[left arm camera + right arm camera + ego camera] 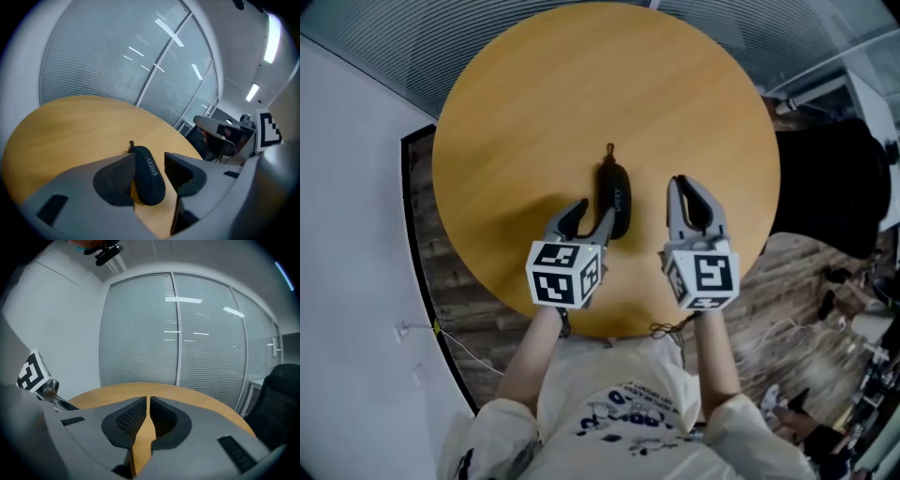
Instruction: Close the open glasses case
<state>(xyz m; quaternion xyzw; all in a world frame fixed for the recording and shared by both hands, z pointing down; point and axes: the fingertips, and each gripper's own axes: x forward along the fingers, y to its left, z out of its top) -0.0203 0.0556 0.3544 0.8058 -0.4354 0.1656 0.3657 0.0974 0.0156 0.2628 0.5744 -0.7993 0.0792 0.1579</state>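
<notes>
A black, oval glasses case (615, 192) with white lettering lies on the round wooden table (581, 84), its small pull tab (609, 150) pointing away from me. From what shows, its lid is down. My left gripper (593, 214) is open at the case's near end. In the left gripper view the case (149, 176) lies between the jaws of the left gripper (147, 159), close against the left pad with a gap to the right pad. My right gripper (682, 183) hovers just right of the case. The right gripper (148, 400) is shut on nothing.
A black office chair (825, 187) stands right of the table, over wood-look flooring. A white wall (347, 281) runs along the left, and a glass partition with blinds (187, 343) stands beyond the table's far edge. Bare tabletop (61, 131) surrounds the case.
</notes>
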